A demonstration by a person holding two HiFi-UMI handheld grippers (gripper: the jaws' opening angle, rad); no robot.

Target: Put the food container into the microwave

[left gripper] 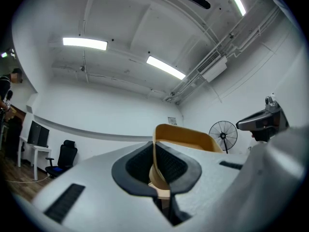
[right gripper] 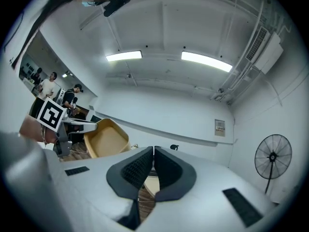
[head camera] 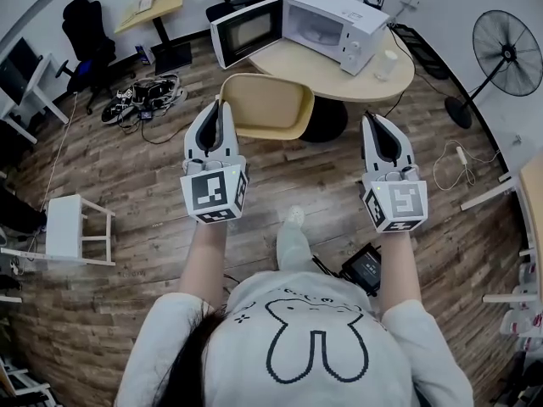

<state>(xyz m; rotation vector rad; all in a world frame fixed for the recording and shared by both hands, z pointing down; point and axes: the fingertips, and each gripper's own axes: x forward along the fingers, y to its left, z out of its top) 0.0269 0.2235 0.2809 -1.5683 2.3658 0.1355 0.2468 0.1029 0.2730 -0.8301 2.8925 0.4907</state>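
The food container [head camera: 270, 107], a tan open tub, hangs in the air in front of me, held by its left rim. My left gripper [head camera: 222, 110] is shut on that rim; in the left gripper view the tan wall [left gripper: 186, 136] runs between the pads. My right gripper [head camera: 377, 124] is held level with it to the right, shut with nothing in it. The right gripper view shows the container [right gripper: 105, 137] off to the left. The white microwave [head camera: 335, 25] stands on a round wooden table [head camera: 305, 64] ahead, its door [head camera: 246, 30] swung open to the left.
A white cup [head camera: 386, 64] stands on the table right of the microwave. A floor fan [head camera: 507, 51] is at the far right. Black office chairs [head camera: 85, 36] and shoes [head camera: 140, 96] lie to the left, and a white stool [head camera: 75, 229] at near left.
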